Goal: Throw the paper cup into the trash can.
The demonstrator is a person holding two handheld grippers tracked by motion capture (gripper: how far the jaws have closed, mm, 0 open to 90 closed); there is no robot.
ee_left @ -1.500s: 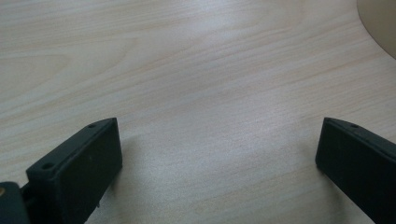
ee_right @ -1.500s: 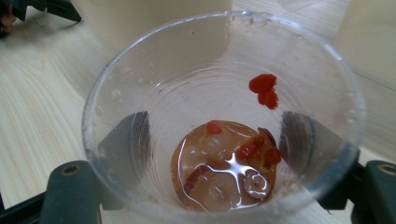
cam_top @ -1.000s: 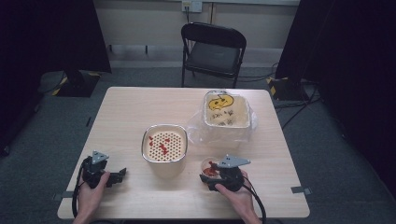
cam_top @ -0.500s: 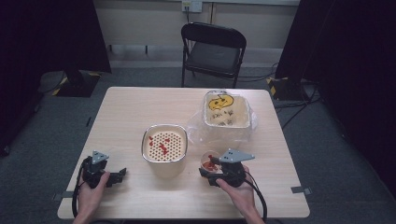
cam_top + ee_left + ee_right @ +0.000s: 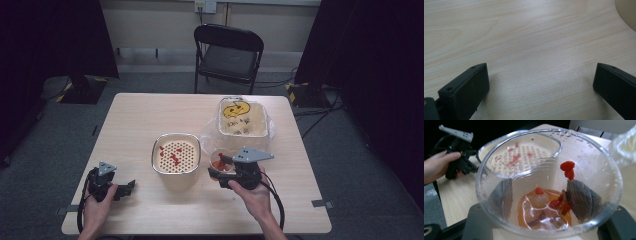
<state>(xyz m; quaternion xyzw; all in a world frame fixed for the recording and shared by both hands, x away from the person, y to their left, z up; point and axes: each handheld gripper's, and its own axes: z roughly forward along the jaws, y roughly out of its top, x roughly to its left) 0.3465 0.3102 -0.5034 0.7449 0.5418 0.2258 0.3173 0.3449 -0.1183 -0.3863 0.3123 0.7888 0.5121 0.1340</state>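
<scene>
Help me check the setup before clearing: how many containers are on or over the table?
3: a clear plastic cup held in the right tool; a steel-rimmed strainer bowl at the table's middle; a cream tub in a plastic bag behind the cup. None seems hidden.

A black chair [image 5: 229, 54] stands behind the table [image 5: 140, 115]. A tub [image 5: 242, 117] in a plastic bag sits on the table.
</scene>
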